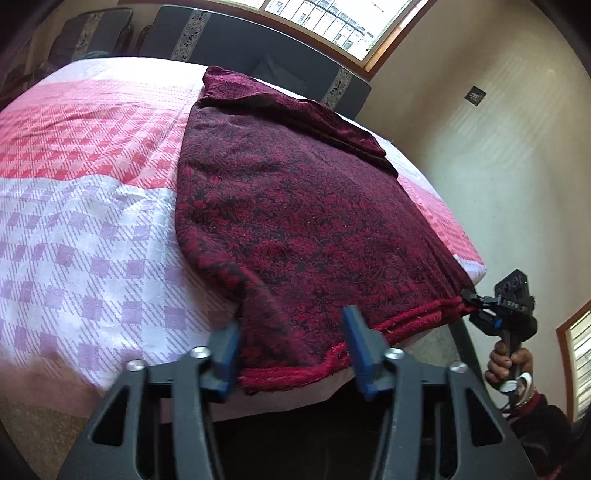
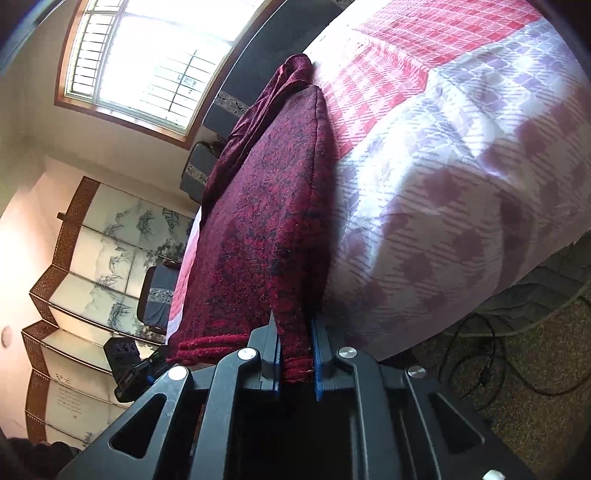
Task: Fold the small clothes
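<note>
A dark red patterned garment (image 1: pixel 295 206) lies spread on the checked bedsheet (image 1: pixel 92 206), its hem hanging at the near edge of the bed. My left gripper (image 1: pixel 291 332) is open, its blue fingers on either side of the hem's near left corner. My right gripper (image 1: pixel 476 299) is shut on the hem's right corner; in the right wrist view the garment (image 2: pixel 258 221) runs into the right gripper (image 2: pixel 295 354), pinched between the blue pads. The left gripper (image 2: pixel 147 365) shows there at lower left.
A dark headboard (image 1: pixel 240 40) and window (image 1: pixel 332 22) lie beyond the bed. A wall (image 1: pixel 498 166) stands to the right. In the right wrist view there is a folding screen (image 2: pixel 92 251), carpet with a black cable (image 2: pixel 480 354), and a dark chair (image 2: pixel 155 295).
</note>
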Action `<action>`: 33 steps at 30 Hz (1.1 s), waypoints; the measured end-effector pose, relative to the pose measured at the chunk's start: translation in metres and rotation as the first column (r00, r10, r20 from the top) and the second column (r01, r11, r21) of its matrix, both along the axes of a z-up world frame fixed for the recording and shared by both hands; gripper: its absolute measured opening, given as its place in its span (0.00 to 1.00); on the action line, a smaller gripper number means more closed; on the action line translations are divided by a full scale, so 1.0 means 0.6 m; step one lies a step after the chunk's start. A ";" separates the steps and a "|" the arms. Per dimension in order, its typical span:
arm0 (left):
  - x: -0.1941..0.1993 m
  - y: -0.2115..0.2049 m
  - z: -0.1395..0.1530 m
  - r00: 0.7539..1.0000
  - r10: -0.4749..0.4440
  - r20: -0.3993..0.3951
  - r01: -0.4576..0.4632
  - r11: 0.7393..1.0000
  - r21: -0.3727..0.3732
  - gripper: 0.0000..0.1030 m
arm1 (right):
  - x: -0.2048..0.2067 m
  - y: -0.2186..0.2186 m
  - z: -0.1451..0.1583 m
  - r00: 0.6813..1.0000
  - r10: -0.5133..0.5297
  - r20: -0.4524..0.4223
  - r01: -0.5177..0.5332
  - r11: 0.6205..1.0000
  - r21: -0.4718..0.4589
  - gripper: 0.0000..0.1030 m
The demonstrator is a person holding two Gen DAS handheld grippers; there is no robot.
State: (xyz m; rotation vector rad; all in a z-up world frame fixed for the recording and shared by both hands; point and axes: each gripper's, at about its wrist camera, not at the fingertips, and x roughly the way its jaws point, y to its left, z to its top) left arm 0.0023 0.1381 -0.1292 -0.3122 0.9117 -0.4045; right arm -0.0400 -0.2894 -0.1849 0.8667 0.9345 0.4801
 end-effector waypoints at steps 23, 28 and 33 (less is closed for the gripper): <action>-0.019 -0.039 0.073 0.976 0.038 0.213 -0.092 0.964 0.250 0.10 | -0.004 -0.025 0.050 0.997 -0.028 0.076 0.015 0.987 0.160 0.11; -0.021 -0.044 0.080 0.973 0.039 0.229 -0.101 0.959 0.264 0.10 | -0.001 -0.028 0.055 0.996 -0.032 0.080 0.017 0.983 0.181 0.11; -0.014 -0.043 0.087 0.969 0.042 0.241 -0.109 0.957 0.269 0.10 | 0.006 -0.027 0.072 0.995 -0.030 0.098 0.010 0.981 0.195 0.11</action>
